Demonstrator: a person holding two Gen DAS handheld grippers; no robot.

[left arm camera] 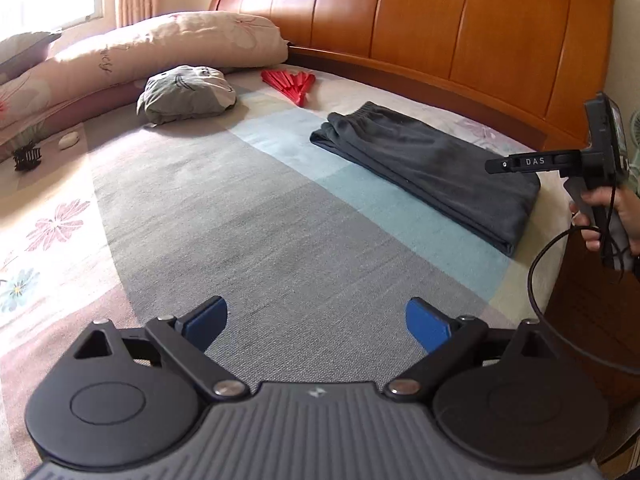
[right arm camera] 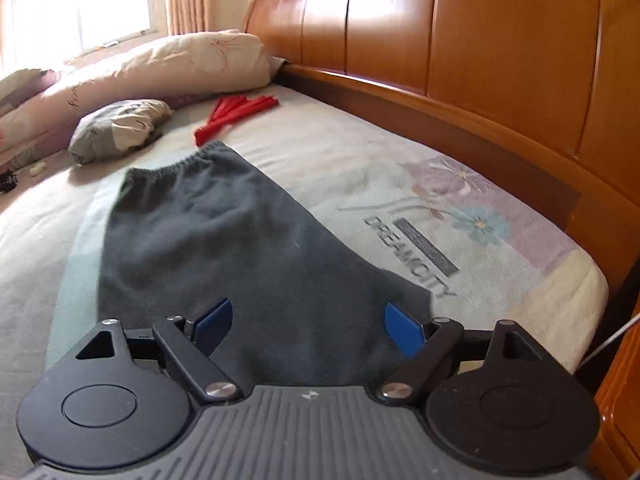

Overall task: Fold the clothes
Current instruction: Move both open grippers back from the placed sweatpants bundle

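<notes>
Folded dark grey fleece trousers (right arm camera: 224, 248) lie flat beside the orange wooden headboard (right arm camera: 500, 60). My left gripper (left arm camera: 316, 322) and right gripper (right arm camera: 308, 326) gape wide, both empty, above bedding near the headboard.

The dark trousers' (right arm camera: 224, 248) near end is hidden behind the right hand-held gripper (right arm camera: 308, 326).

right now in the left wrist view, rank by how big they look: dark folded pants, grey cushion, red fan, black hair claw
1. dark folded pants
2. grey cushion, though it lies farther from the camera
3. red fan
4. black hair claw
</notes>
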